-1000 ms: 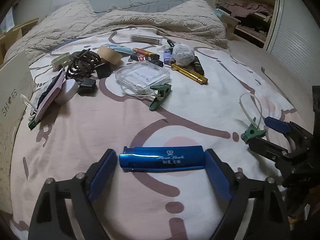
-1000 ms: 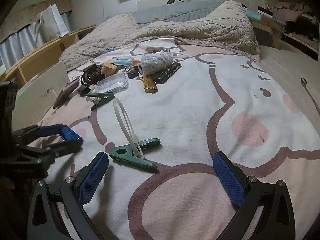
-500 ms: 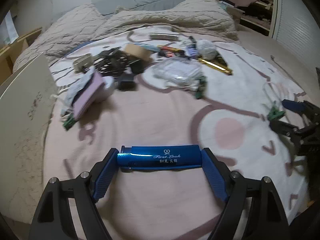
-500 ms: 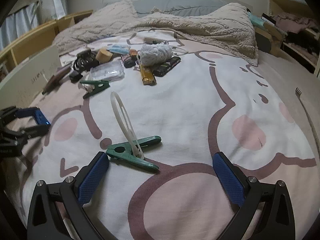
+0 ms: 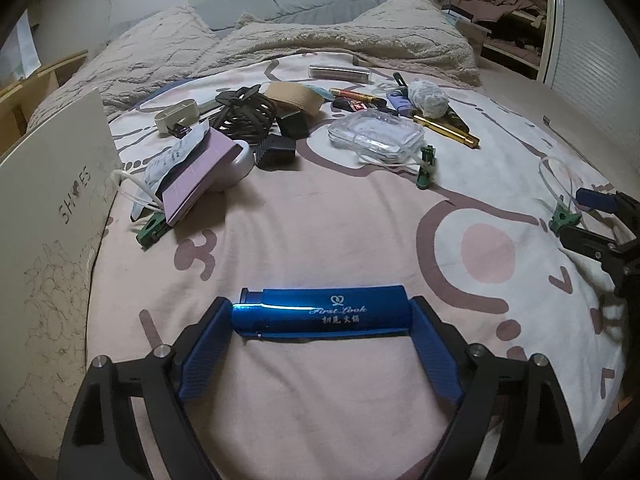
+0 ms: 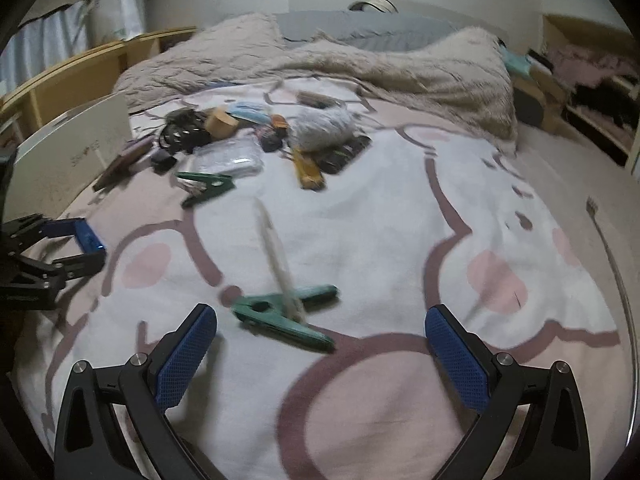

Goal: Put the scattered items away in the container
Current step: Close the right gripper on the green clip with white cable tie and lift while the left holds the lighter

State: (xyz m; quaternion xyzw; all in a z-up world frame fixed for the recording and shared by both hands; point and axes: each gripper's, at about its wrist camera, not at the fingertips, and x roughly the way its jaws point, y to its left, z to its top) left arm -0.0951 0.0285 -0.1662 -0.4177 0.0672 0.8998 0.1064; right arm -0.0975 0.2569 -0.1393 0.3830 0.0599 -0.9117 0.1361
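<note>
The left hand-held gripper [image 5: 320, 344] has a shiny blue bar [image 5: 322, 314] lying crosswise between its two blue pads. Its jaws are opening right now. The left pad still looks to be touching the bar's end, and the right pad sits right at the other end, so I cannot tell if the bar is still pinched or already let go. The bar is low over the bed [image 5: 320, 220], near the front edge. The white box [image 5: 52, 216] stands at the left side of the bed, close by. It is likely the container.

The bar looks hard and stiff, and its skin is smooth and glossy, so it may slip. It seems small and light. Holding it by its two ends works, but a grip across the middle would be safer.

The right hand-held gripper [image 6: 316, 354] is wide open with nothing in it. It hangs just over a green clip [image 6: 280, 314] with a white loop [image 6: 276, 256] standing up from it. The clip looks like stiff plastic, light, and easy to pinch across its body. The loop looks thin and bendy, so it is a poor place to grab.

More small things lie in a pile [image 5: 304, 120] farther up the bed, well apart from both grippers.
</note>
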